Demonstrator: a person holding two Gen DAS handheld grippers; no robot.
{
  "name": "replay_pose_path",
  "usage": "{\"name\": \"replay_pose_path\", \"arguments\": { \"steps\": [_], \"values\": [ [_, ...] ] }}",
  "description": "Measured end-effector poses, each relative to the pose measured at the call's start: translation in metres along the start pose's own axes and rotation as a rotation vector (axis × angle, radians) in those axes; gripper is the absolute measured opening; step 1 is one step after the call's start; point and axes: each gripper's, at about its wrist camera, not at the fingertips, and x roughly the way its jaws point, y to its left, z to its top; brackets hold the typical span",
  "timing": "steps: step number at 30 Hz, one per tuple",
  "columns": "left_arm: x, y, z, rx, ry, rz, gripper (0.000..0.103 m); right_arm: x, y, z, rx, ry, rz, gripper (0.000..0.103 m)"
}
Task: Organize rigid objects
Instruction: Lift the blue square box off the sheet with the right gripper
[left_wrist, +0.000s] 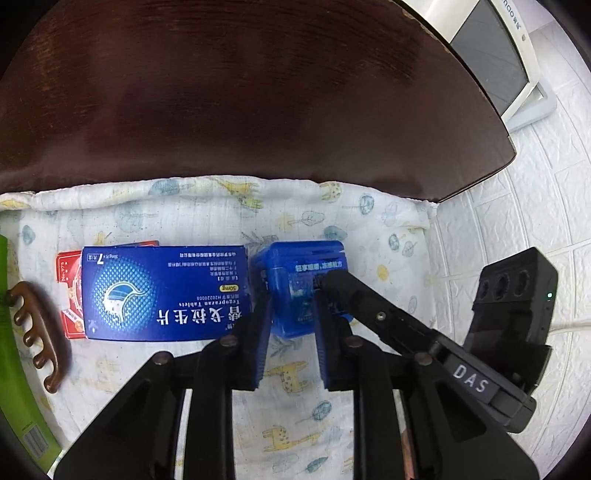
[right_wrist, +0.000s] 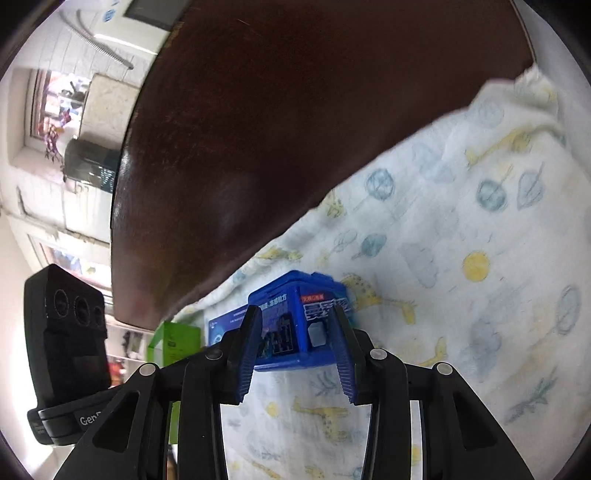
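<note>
A small translucent blue plastic box (left_wrist: 301, 286) lies on the animal-print cloth (left_wrist: 207, 369), just right of a flat blue tablet carton (left_wrist: 164, 291). My left gripper (left_wrist: 291, 325) is open, its fingers either side of the box's near end. My right gripper (right_wrist: 295, 332) comes in from the right and is shut on the same blue box (right_wrist: 291, 321); its black finger (left_wrist: 369, 306) shows in the left wrist view. The carton lies on top of a red pack (left_wrist: 70, 295).
A brown wooden comb-like massager (left_wrist: 35, 325) and a green box (left_wrist: 18, 387) lie at the left. The dark wooden tabletop (left_wrist: 240, 92) stretches beyond the cloth. A white appliance (left_wrist: 495, 48) stands past the table's right edge, above a white brick-pattern floor (left_wrist: 517, 221).
</note>
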Motion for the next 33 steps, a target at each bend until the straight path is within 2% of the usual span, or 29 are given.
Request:
{"name": "replay_pose_path", "arguments": {
  "steps": [4, 10, 15, 18, 19, 21, 23, 24, 25, 29, 32, 33],
  "values": [
    [-0.002, -0.005, -0.006, 0.034, 0.001, 0.007, 0.018, 0.0, -0.001, -0.007, 0.014, -0.013, -0.011, 0.04],
    [-0.015, -0.023, -0.026, 0.109, 0.016, -0.03, 0.018, -0.021, 0.007, -0.029, 0.011, -0.056, -0.049, 0.038],
    [-0.024, -0.03, -0.064, 0.207, 0.036, -0.037, 0.019, -0.042, 0.007, -0.069, 0.026, -0.09, -0.067, 0.038],
    [-0.027, -0.02, -0.081, 0.201, 0.049, -0.056, 0.018, -0.043, 0.003, -0.096, 0.025, -0.049, -0.068, 0.037],
    [-0.026, -0.018, -0.083, 0.198, 0.051, -0.061, 0.021, -0.039, 0.009, -0.105, 0.022, -0.041, -0.061, 0.037],
    [-0.028, -0.01, -0.086, 0.162, 0.04, -0.061, 0.022, -0.04, 0.007, -0.11, 0.014, -0.034, -0.055, 0.037],
    [-0.037, -0.003, -0.087, 0.143, -0.003, -0.048, 0.026, -0.043, 0.009, -0.112, 0.002, -0.046, -0.061, 0.037],
    [-0.038, -0.003, -0.085, 0.152, -0.018, -0.04, 0.035, -0.049, 0.007, -0.112, 0.0, -0.057, -0.072, 0.037],
    [-0.041, -0.003, -0.084, 0.154, -0.024, -0.031, 0.039, -0.051, 0.008, -0.112, -0.001, -0.072, -0.089, 0.037],
    [-0.035, -0.014, -0.08, 0.189, -0.019, -0.037, 0.039, -0.06, 0.007, -0.109, 0.001, -0.103, -0.103, 0.037],
    [-0.022, -0.018, -0.081, 0.196, 0.008, -0.044, 0.036, -0.058, 0.011, -0.104, 0.005, -0.109, -0.114, 0.037],
    [-0.017, -0.016, -0.081, 0.182, 0.02, -0.053, 0.032, -0.057, 0.011, -0.103, 0.01, -0.109, -0.118, 0.037]
  ]
}}
